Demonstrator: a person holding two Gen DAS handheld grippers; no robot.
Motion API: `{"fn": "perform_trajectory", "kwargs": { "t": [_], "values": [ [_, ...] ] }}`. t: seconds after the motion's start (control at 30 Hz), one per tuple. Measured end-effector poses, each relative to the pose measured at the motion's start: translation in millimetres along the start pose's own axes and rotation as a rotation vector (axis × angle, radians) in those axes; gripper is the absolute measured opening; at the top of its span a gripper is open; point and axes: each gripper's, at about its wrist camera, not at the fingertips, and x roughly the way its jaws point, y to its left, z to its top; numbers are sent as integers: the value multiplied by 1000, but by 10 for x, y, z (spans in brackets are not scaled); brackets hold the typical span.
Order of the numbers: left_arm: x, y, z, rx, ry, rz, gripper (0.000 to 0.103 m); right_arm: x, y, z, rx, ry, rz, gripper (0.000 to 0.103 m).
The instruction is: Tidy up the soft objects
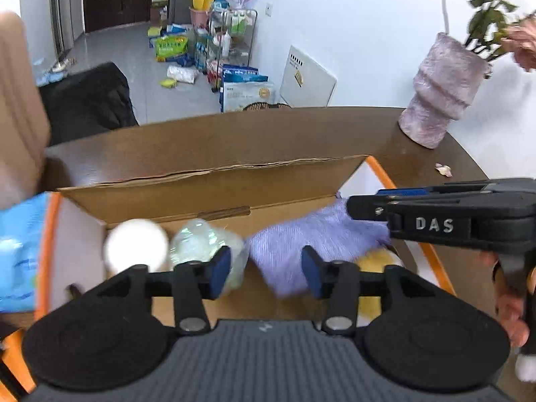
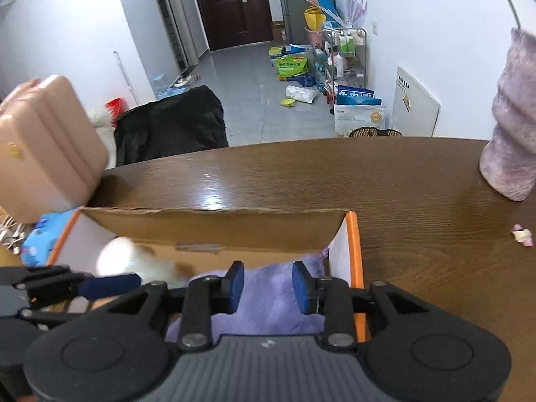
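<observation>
**Both grippers over the box, purple fuzzy thing inside**

So we've got the cardboard box (image 2: 214, 231) sitting on the brown wooden table (image 2: 335, 181), orange-trimmed side flaps standing up left and right. Its far flap stands up too, so the box is walled on three sides and open only from above. Past the right flap the tabletop is bare out to the furry pink vase (image 1: 442, 90) at the far right edge. On the left it's tighter: a tan padded thing (image 2: 47, 147) crowds the box corner, with a blue packet (image 1: 20, 251) beside it.

Our left gripper (image 1: 266, 268) has its jaws apart with nothing pinched between the pads. Same for our right gripper (image 2: 268, 284): pads apart, hovering over the fabric, not squeezing it.

Hard to read: a blurry white round thing (image 1: 135, 246) and a crinkly clear bag (image 1: 201, 241) in the left half of the box, plus something yellow (image 1: 375, 263) mostly hidden under the purple piece.

The lavender plush cloth (image 2: 274, 298) is fluffy, slumped in the box's right end against the flap.
</observation>
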Motion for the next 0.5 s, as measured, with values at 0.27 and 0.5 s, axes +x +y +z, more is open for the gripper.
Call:
{"fn": "perform_trajectory", "kwargs": {
  "t": [0.27,0.5],
  "values": [
    [-1333,-102,-614,71,-171,111,85,-1303,272,-478,-70,-110,11,49],
    [-2270,-42,-1990,41,-307,133,95,-2313,484,-1580,-123,-238,92,62]
  ]
}}
